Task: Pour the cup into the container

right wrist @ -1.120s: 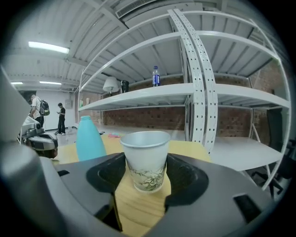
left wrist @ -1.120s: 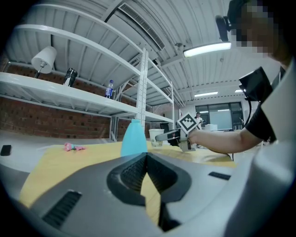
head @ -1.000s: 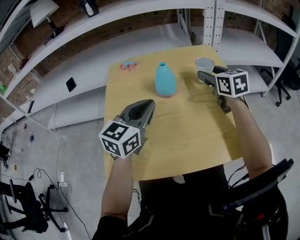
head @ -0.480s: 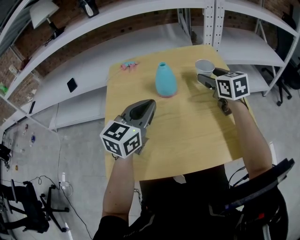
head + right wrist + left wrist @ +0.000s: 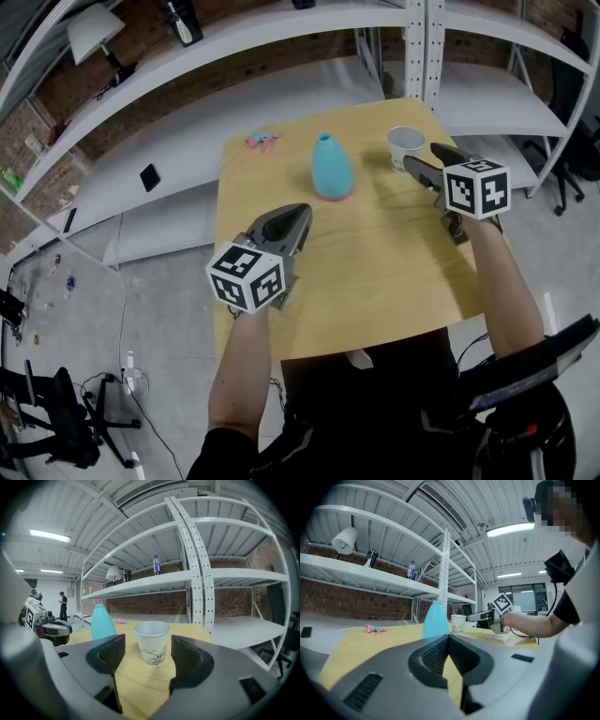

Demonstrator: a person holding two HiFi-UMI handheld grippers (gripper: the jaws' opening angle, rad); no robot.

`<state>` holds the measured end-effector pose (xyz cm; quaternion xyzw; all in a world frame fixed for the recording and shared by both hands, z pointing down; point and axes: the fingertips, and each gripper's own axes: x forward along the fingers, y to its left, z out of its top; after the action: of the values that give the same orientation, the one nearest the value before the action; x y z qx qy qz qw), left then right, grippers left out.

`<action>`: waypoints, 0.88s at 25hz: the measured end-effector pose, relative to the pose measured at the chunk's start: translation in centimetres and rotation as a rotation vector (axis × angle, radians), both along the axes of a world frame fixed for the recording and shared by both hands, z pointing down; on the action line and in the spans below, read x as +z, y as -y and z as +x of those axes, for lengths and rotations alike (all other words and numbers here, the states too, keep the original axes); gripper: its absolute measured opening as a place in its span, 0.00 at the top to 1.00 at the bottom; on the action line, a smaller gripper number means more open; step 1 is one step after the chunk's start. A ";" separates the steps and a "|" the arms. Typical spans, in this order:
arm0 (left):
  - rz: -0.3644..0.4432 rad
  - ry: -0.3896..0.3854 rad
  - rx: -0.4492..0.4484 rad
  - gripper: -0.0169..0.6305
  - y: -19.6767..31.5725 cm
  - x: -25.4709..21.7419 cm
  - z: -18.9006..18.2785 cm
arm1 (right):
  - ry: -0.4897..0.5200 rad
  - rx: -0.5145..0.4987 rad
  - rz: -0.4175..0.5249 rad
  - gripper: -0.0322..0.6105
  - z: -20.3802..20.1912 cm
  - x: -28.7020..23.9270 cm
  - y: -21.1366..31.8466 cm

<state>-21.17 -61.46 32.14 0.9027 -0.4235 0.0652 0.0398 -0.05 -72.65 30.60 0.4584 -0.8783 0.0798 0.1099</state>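
Facing the cup (image 5: 407, 142) just ahead, the right gripper (image 5: 422, 156)'s jaws, just opened wide, are empty; gripping and pouring into the container (image 5: 331, 169) remain.

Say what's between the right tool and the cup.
Only bare table up to the cup, in the right gripper view; the right tool, jaws just opened wider, holds nothing.

No word, number or brand can be read. The left cube (image 5: 246, 277) and the right cube (image 5: 478, 187) carry only black-and-white square markers. The cup (image 5: 151, 642), between the right tongs' (image 5: 421, 156) tips, bears a dark plant print without lettering. The label on the bottle (image 5: 156, 565), on the shelf (image 5: 187, 578) beyond, is too small to read.
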 end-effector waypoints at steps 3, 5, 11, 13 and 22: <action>-0.001 0.000 0.003 0.97 -0.2 -0.1 0.2 | 0.002 0.000 0.026 0.48 0.3 -0.7 -1.6; -0.009 -0.001 -0.001 0.97 -0.5 -0.1 0.4 | 0.017 -0.015 0.038 0.48 0.1 -0.9 -2.9; 0.050 -0.022 -0.004 0.97 -3.7 -1.8 2.7 | 0.031 -0.075 0.099 0.87 -1.3 -1.1 -6.7; 0.073 -0.038 -0.003 0.97 -5.0 -2.6 3.0 | 0.044 -0.091 0.101 0.92 -1.7 -1.4 -7.8; 0.163 -0.096 -0.106 0.97 -8.0 -5.1 1.2 | 0.086 -0.110 0.116 0.95 -2.6 -1.7 -11.2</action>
<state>-19.92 -53.43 27.05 0.8813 -0.4722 -0.0150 -0.0100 -2.68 -61.41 28.87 0.4113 -0.9092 0.0422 0.0493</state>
